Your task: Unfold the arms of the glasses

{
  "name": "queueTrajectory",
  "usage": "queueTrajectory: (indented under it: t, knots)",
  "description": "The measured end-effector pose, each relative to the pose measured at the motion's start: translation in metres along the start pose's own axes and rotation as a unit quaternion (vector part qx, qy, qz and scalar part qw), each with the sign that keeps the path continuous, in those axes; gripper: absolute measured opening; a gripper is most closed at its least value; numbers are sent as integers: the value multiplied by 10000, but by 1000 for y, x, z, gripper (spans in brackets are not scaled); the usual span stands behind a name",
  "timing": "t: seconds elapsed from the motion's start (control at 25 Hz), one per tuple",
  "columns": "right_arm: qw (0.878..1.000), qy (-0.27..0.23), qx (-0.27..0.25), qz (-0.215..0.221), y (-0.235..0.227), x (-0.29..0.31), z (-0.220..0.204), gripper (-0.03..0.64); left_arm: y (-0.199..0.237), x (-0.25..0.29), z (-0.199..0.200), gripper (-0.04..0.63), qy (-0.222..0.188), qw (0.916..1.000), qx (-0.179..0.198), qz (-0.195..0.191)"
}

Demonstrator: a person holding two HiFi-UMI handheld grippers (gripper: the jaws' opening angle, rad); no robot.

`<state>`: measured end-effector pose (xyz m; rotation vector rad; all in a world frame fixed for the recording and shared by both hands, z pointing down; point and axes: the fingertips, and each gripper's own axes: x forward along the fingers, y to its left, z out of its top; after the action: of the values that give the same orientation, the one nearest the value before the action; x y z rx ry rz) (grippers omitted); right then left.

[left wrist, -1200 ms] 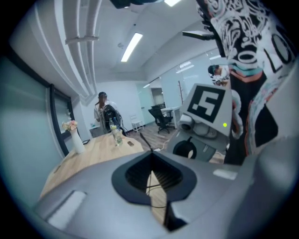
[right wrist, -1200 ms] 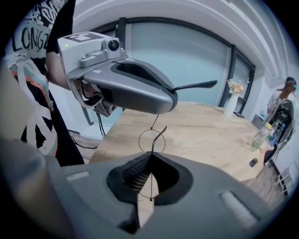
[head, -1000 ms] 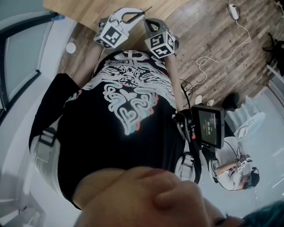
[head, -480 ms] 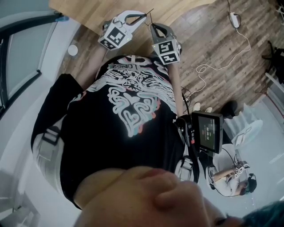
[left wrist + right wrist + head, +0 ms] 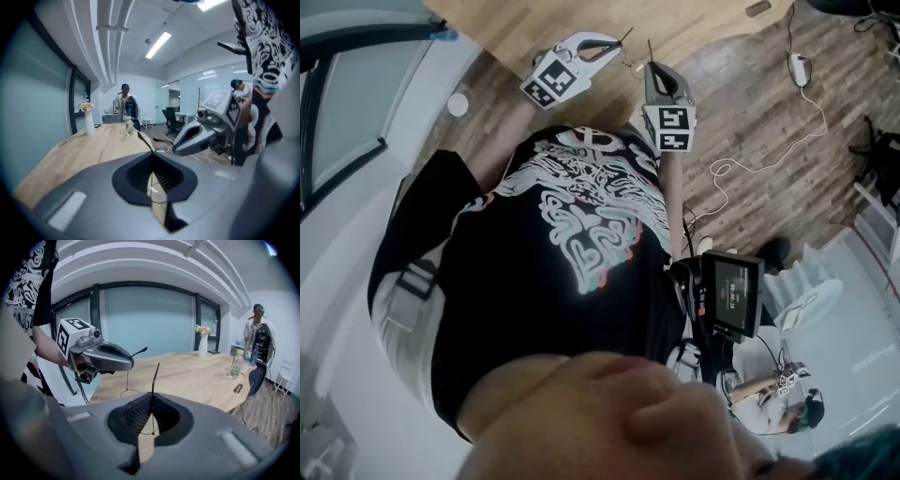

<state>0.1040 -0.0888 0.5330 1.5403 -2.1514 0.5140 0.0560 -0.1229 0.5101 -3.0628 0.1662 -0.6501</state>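
The left hand-held gripper (image 5: 151,157) had its jaws pressed together on one thin black arm of the glasses (image 5: 145,142), and the arm's tip stuck out past the fingertips toward the far end of the tabletop (image 5: 93,150). The right hand-held gripper (image 5: 152,397) was likewise closed, pinching the other arm, which rose nearly upright from between its jaws; a fine wire loop of the frame showed in the slit below. Seen from the right gripper view, a thin wire rim (image 5: 127,391) hung under the left one's fingertips. The glasses were held in the air between the two hand-held grippers, which stood close together and angled toward each other over the near edge of the tabletop, with wood floor (image 5: 750,103) to the right. Farther along the tabletop stood a white vase (image 5: 203,347) with flowers and a clear bottle (image 5: 236,364). A person (image 5: 258,331) stood at the far end.
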Motion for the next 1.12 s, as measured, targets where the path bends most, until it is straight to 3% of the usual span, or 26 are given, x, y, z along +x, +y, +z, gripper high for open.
queueTrajectory:
  t: [0.28,1.12]
  knots:
    - [9957,-401,577,-603,-34,-11,14,2,18,0,1,-11,-109,9989,-447,122]
    - [9942,-552,591,-709,-37,-8,27,0,17,-11,-1,-11,-117,9974,-663,271]
